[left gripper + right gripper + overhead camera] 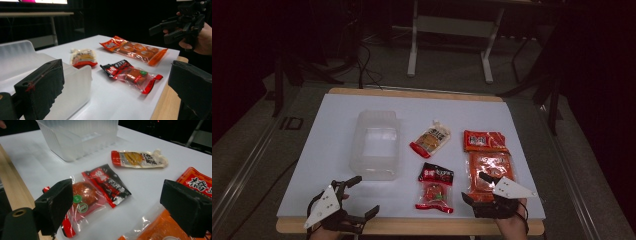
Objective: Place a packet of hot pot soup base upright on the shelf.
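Observation:
My left gripper [365, 195] stands open at the table's near left corner, just in front of a clear plastic container [374, 145]. In the left gripper view the jaws are wide apart, the left one beside the container's wall [75, 85]. My right gripper [474, 186] is open at the near right, over the near end of a long orange packet [489, 167]. A red and black snack packet [435, 187] lies between the two grippers. In the right gripper view that packet [97, 192] lies ahead of the left jaw. The orange packet [160, 230] is low at the right there.
A white and yellow pouch [430, 139] lies mid-table, right of the container. The white board [332, 130] has a wooden front edge [412, 226]. Beyond the table stand a metal frame [452, 30] and dark floor. The right hand and its gripper [180, 25] appear in the left gripper view.

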Available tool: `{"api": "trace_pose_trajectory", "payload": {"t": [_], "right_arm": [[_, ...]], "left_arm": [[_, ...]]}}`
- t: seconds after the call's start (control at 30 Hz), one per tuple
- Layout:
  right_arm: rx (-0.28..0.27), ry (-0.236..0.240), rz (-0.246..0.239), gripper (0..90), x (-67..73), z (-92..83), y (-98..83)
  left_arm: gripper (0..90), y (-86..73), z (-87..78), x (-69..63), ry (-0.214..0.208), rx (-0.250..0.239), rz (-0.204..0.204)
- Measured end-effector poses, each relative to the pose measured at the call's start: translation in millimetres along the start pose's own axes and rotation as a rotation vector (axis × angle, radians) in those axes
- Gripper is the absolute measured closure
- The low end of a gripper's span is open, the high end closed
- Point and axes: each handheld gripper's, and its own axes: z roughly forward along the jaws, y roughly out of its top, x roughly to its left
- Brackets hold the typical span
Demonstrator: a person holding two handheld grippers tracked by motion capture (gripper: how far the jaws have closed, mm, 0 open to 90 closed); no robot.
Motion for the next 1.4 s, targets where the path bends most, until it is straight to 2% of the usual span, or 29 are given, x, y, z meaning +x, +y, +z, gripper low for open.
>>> {"api": "trace_pose_trajectory", "payload": {"t": [0.07, 0.1, 0.23, 0.27, 0.33, 0.47, 0.63, 0.7, 0.73, 0.77, 0.8, 0.83, 0.87, 0.9, 0.93, 0.97, 1.0, 1.17, 1.2, 1.3, 1.4], "right_arm": [[0.012, 0.003, -0.003, 11.1, 0.4, 0.8, -0.7], [0.013, -0.012, -0.012, 11.1, 1.1, 1.3, -1.2], [-0.017, -0.029, -0.035, 11.1, 5.7, 2.9, -1.7], [-0.003, -0.039, -0.065, 11.6, 8.8, 4.6, -1.6], [0.006, -0.041, -0.074, 13.3, 9.7, 5.4, -1.5], [0.021, -0.036, -0.081, 13.4, 10.4, 7.2, -1.2], [0.002, -0.039, -0.052, 12.6, 5.3, 4.4, 0.4], [-0.010, -0.028, -0.043, 12.5, 3.1, 2.6, 0.9], [-0.025, 0.000, -0.052, 12.0, 1.6, 1.1, 2.4], [-0.025, 0.000, -0.052, 12.0, 1.6, 1.1, 2.4], [-0.021, 0.021, -0.060, 12.0, 1.8, 0.8, 3.1], [-0.021, 0.021, -0.060, 12.0, 1.8, 0.8, 3.1], [0.009, 0.052, -0.066, 12.2, 3.1, 1.5, 3.9], [0.009, 0.052, -0.066, 12.2, 3.1, 1.5, 3.9], [0.026, 0.075, -0.055, 11.4, 5.4, 1.6, 4.4], [0.026, 0.075, -0.055, 11.4, 5.4, 1.6, 4.4], [0.022, 0.094, -0.047, 11.2, 7.5, 1.4, 5.5], [0.038, 0.114, -0.068, 10.9, 11.6, 1.3, 10.6], [0.030, 0.134, -0.072, 10.9, 13.4, -1.1, 15.3], [0.023, 0.145, -0.084, 10.9, 15.5, -5.3, 21.8], [-0.002, 0.156, -0.088, 10.9, 17.3, -13.3, 32.4]], "left_arm": [[1.0, -0.3, 1.1, -0.6, 0.009, 0.010, 0.009], [1.0, -0.4, 1.2, -0.9, 0.011, 0.010, 0.010], [1.0, -0.5, 1.4, -1.6, 0.014, 0.011, 0.012], [1.0, -0.5, 1.5, -2.2, 0.017, 0.015, 0.018], [0.9, -0.4, 1.7, -3.0, 0.016, 0.014, 0.027], [0.9, -0.4, 2.2, -4.1, 0.009, 0.014, 0.030], [1.0, -0.8, 3.4, -5.0, 0.001, 0.015, 0.035], [1.0, -0.9, 3.5, -5.4, 0.001, 0.016, 0.035], [1.0, -0.7, 3.3, -5.8, 0.004, 0.015, 0.040], [1.0, -0.7, 3.3, -5.8, 0.004, 0.015, 0.040], [0.9, -0.5, 3.1, -5.7, 0.004, 0.012, 0.039], [1.0, -0.5, 3.1, -5.7, 0.004, 0.012, 0.039], [0.9, -0.5, 3.1, -5.5, 0.007, 0.011, 0.039], [0.9, -0.5, 3.1, -5.5, 0.007, 0.011, 0.039], [1.0, -0.6, 3.2, -5.3, 0.006, 0.011, 0.038], [0.9, -0.6, 3.2, -5.3, 0.006, 0.011, 0.038], [0.9, -0.5, 3.2, -5.4, 0.006, 0.010, 0.037], [1.0, -0.5, 3.5, -5.5, 0.005, 0.011, 0.038], [0.9, -0.6, 3.6, -5.6, 0.003, 0.010, 0.038], [0.9, -0.4, 3.6, -5.6, 0.004, 0.012, 0.041], [0.9, 0.1, 3.2, -5.0, -0.001, 0.014, 0.027]]}}
